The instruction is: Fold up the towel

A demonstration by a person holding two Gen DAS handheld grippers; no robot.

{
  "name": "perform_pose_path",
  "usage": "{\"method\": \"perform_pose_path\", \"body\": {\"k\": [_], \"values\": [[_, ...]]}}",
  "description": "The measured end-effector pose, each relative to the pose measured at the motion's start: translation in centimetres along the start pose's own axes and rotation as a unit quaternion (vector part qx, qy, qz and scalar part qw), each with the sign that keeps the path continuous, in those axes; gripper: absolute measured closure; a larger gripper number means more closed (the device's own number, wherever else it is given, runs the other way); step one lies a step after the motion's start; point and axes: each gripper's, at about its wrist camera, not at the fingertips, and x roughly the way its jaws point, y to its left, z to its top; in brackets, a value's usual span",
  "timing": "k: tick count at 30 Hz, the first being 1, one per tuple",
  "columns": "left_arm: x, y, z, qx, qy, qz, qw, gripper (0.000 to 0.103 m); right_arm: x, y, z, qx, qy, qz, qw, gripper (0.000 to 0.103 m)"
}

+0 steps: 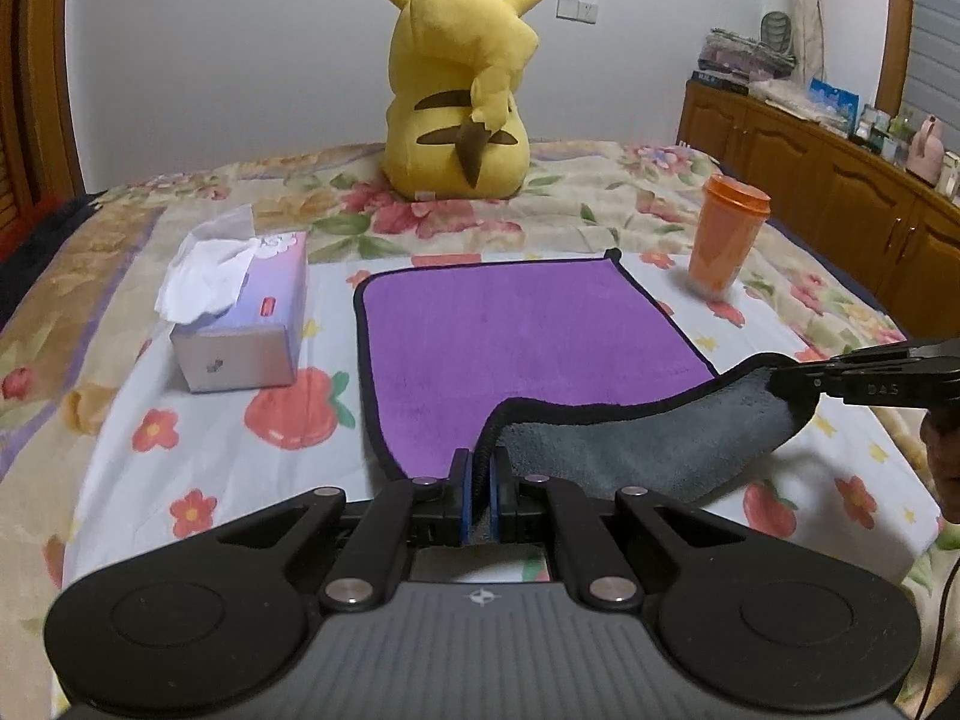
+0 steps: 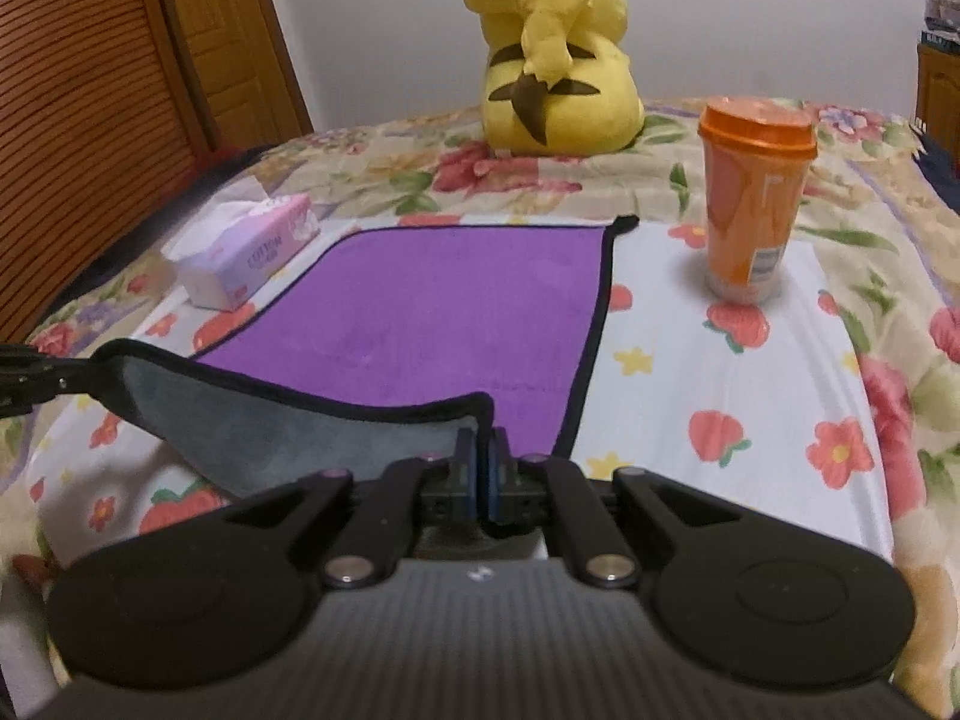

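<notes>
A purple towel (image 1: 510, 336) with a black hem and a grey underside lies on the flowered bedsheet; it also shows in the right wrist view (image 2: 432, 312). Its near edge is lifted off the bed, grey side (image 1: 630, 444) showing. My left gripper (image 1: 480, 468) is shut on the near left corner of the towel. My right gripper (image 2: 480, 450) is shut on the near right corner; it shows from the side in the left wrist view (image 1: 798, 381). The lifted edge sags between the two grippers. The far half of the towel lies flat.
A tissue box (image 1: 240, 324) stands left of the towel. An orange lidded cup (image 2: 750, 204) stands to the towel's right. A yellow Pikachu plush (image 1: 462, 96) sits behind the towel. Wooden cabinets (image 1: 840, 180) line the right wall.
</notes>
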Motion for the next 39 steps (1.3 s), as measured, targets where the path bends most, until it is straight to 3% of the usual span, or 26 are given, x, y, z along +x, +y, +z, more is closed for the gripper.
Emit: {"method": "perform_pose_path", "body": {"k": [20, 39], "values": [[1.6, 0.1, 3.0, 0.012, -0.034, -0.009, 0.9993, 0.095, 0.4, -0.7, 1.5, -0.014, -0.03, -0.004, 0.999, 0.099], [3.5, 1.0, 4.9, 0.021, -0.04, -0.019, 0.9988, 0.095, 1.7, -1.5, 2.8, -0.032, -0.046, -0.002, 0.998, 0.099]]}}
